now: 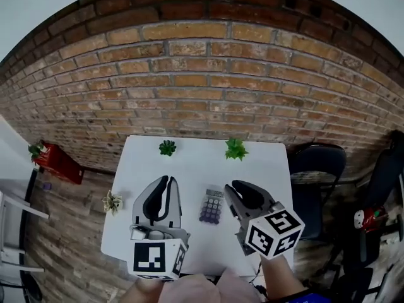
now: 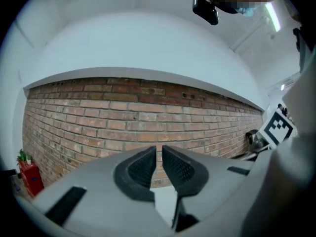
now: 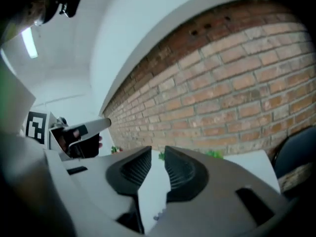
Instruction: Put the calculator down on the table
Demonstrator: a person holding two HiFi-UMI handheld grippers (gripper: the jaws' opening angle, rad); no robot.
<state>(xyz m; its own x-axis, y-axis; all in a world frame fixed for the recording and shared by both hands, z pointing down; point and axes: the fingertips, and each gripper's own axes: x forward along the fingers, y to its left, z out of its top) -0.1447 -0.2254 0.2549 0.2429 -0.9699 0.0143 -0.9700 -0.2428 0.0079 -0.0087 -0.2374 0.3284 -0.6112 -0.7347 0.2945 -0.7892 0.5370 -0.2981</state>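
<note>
Right tool (image 3: 158, 152), jaws closing, empty; left tool (image 2: 159, 152) narrow, empty; calculator (image 1: 211, 206) on table (image 1: 189, 163), keys blurred

White table (image 1: 189, 169), purple-keyed calculator (image 1: 211, 208), red brick wall (image 1: 202, 74)

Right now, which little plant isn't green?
The pale, straw-coloured plant at the table's left edge. The darker plant and brighter plant at the far edge are both green.

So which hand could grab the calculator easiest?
Probably the right. The right gripper hangs closest to the calculator on the table, with its jaws closing and empty, and its own view shows the calculator just below. The left gripper is farther off.
</note>
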